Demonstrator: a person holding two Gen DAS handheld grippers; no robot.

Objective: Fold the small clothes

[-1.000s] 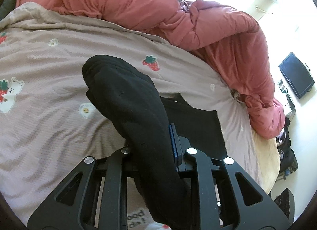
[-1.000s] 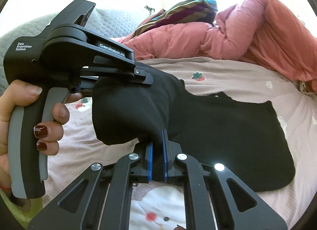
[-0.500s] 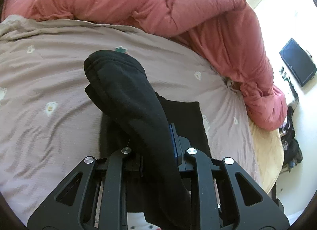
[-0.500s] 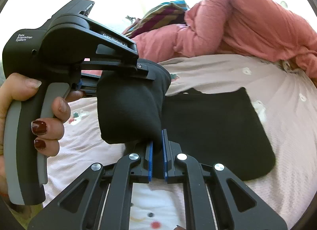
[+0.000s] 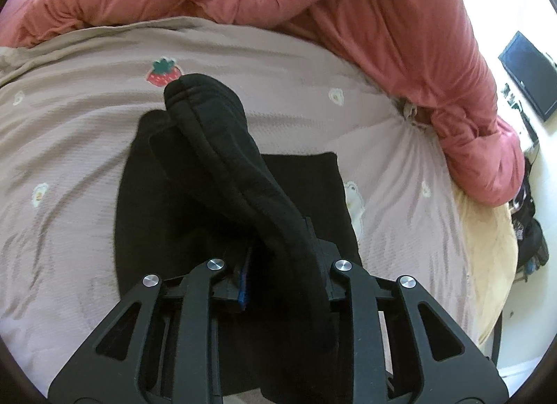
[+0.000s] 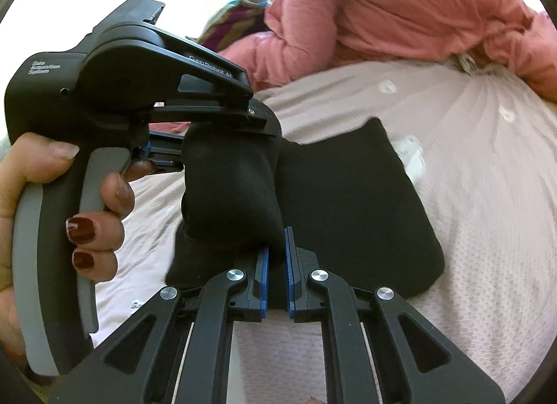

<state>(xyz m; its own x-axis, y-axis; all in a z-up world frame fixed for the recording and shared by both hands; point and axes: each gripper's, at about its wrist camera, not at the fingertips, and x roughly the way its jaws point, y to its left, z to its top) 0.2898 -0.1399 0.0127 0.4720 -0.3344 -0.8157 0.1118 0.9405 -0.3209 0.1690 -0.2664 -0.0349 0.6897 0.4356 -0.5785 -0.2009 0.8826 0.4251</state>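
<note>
A black garment (image 6: pixel 355 216) lies on the bed sheet, part flat and part lifted. My left gripper (image 5: pixel 278 257) is shut on a thick folded edge of the black garment (image 5: pixel 222 160), which arches up above the flat part. In the right wrist view the left gripper (image 6: pixel 222 118) sits at upper left, held by a hand with dark red nails. My right gripper (image 6: pixel 276 254) is shut on the lower end of the same lifted fold. The lifted fold hangs between the two grippers over the flat half.
A pale pink sheet with strawberry and flower prints (image 5: pixel 69 146) covers the bed. A bunched salmon-pink duvet (image 5: pixel 365 14) lies along the far side and right. A striped cloth (image 6: pixel 236 17) lies behind it. A dark screen (image 5: pixel 529 73) sits on the floor at right.
Both grippers have carried the lifted fold forward over the flat part of the garment. The flat part now looks narrower and lies under the fold.
</note>
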